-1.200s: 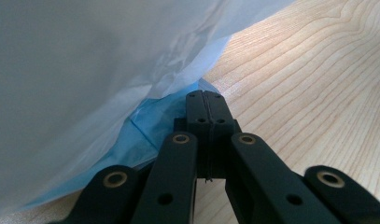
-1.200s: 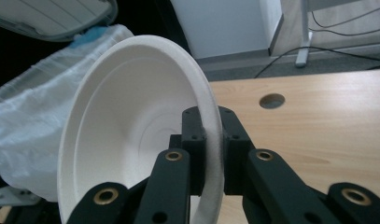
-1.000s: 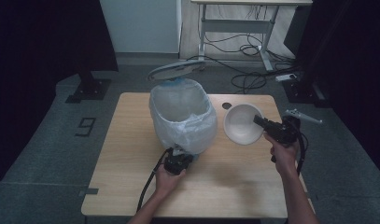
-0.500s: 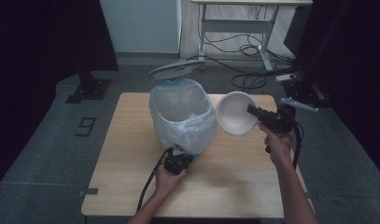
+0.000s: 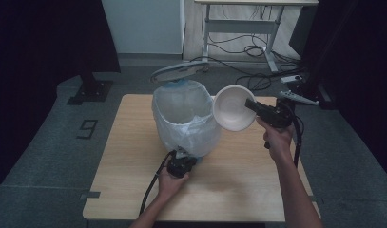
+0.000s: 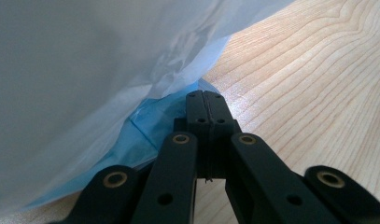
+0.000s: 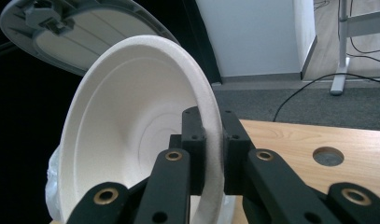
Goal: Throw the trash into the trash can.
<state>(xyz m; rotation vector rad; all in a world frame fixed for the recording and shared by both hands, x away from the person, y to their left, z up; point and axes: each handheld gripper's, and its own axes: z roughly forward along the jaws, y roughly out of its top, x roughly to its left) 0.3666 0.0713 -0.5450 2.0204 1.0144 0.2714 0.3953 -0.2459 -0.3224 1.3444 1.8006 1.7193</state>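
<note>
Compared with a second ago: white bowl (image 5: 233, 108) lifted off the desk (image 5: 129, 180) and tipped on edge, opening now turned toward the bin (image 5: 184, 118), rim almost at the bin's mouth; earlier lying lower, beside the bin, mouth up. Right hand-held gripper (image 5: 256, 107) raised with it, right of the bin. Left hand-held gripper (image 5: 180, 156) unmoved, at the near foot of the bin.

Nearest the bin's base, in the left gripper view: left hand-held gripper (image 6: 207, 105) pressed together on a fold of blue bag (image 6: 145, 128), just where the liner bunches against the desk (image 6: 309, 93); pale translucent liner (image 6: 85, 70) bulging above. From the high view, that pinch hidden under the liner's overhang.

Farther up, in the right gripper view: right hand-held gripper (image 7: 210, 128) pinching the bowl (image 7: 131, 135) by its rim, one jaw inside, one outside, bowl standing nearly upright. Behind the bowl, the bin's grey lid (image 7: 80, 30) swung open, its underside ribs plain here, seen merely as a thin disc (image 5: 179, 72) behind the bin from above. A round hole (image 7: 328, 156) in the desk top, right of the bowl.
</note>
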